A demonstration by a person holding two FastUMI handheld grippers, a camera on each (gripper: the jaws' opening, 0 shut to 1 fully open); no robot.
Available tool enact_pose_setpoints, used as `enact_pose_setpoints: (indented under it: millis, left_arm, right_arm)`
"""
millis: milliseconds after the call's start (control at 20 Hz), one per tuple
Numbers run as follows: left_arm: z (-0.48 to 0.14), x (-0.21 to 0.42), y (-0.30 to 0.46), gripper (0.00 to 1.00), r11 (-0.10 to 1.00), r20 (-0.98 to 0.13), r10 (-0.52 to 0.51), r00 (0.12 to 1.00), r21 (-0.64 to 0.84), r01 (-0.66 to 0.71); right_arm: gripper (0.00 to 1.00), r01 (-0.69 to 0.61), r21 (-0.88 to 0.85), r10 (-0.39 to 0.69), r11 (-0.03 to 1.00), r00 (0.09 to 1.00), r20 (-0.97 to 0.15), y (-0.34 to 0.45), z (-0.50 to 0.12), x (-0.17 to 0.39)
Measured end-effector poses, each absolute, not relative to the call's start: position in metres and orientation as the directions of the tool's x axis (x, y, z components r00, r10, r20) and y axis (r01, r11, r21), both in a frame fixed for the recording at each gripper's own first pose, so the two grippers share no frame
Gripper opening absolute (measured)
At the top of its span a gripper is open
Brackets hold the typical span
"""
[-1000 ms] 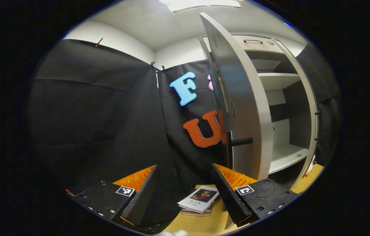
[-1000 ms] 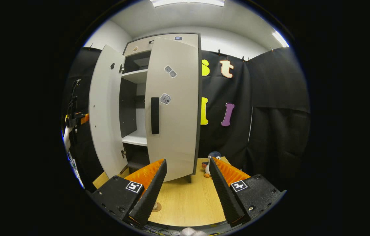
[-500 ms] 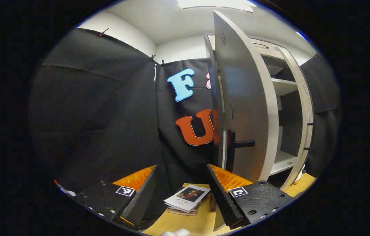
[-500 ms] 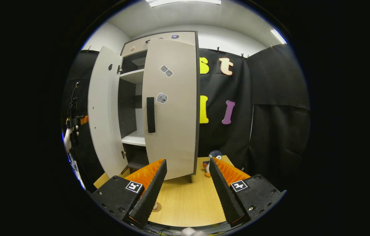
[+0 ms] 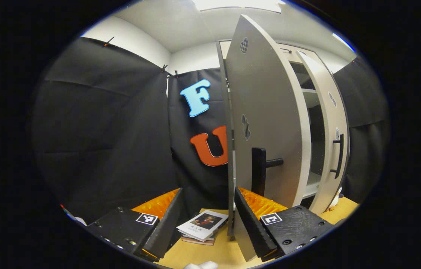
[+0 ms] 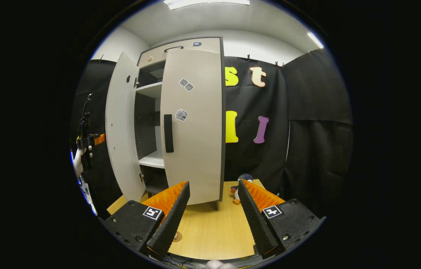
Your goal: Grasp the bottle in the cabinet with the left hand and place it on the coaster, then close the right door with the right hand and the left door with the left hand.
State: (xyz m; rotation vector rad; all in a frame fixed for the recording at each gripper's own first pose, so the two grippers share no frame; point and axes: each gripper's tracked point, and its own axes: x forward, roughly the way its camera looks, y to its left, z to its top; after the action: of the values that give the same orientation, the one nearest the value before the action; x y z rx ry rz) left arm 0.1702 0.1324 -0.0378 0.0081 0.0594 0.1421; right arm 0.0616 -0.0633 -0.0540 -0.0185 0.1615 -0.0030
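Both claws open & empty: left claw (image 5: 206, 218) just beside the half-open left door (image 5: 266, 123), right claw (image 6: 210, 213) over table (image 6: 210, 231) facing near-shut right door (image 6: 193, 123).

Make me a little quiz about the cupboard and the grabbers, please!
1. True or false: the left door is fully shut.
2. Which door is closer to shut? A) left door B) right door
3. Fill in: the books lie on the ____.

Key:
1. False. It stands open, with the shelf showing past it.
2. B.
3. Table.

Both the left gripper and right gripper are open, holding nothing.
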Motion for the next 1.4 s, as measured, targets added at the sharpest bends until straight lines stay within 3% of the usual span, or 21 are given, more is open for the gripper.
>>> enact_pose_setpoints:
  millis: [100,300,450,750,1400]
  left_arm:
    - [-0.039,0.175,0.114,0.81,0.994,-0.063,0.112,0.992,-0.004,-0.112]
    - [-0.036,0.188,0.081,0.85,0.997,-0.057,0.068,0.996,-0.027,-0.07]
    - [-0.034,0.196,0.067,0.97,0.997,-0.059,0.067,0.996,-0.03,-0.069]
    - [-0.021,0.189,0.062,0.96,0.996,-0.032,0.085,0.996,0.027,-0.084]
    - [-0.021,0.108,0.065,0.95,0.996,-0.072,0.084,0.994,-0.017,-0.085]
  right_arm:
    - [0.8,0.004,-0.025,-0.008,1.0,0.987,-0.162,-0.068,-0.053,0.06]
    - [0.8,0.009,-0.031,-0.014,0.999,0.987,-0.159,-0.078,-0.05,0.059]
    - [0.8,0.007,-0.03,-0.012,1.0,0.988,-0.154,-0.08,-0.045,0.059]
    - [0.8,-0.023,0.005,0.024,1.0,0.99,-0.136,-0.063,-0.034,0.068]
    - [0.8,-0.099,-0.011,0.098,0.995,0.989,-0.11,-0.001,-0.021,0.082]
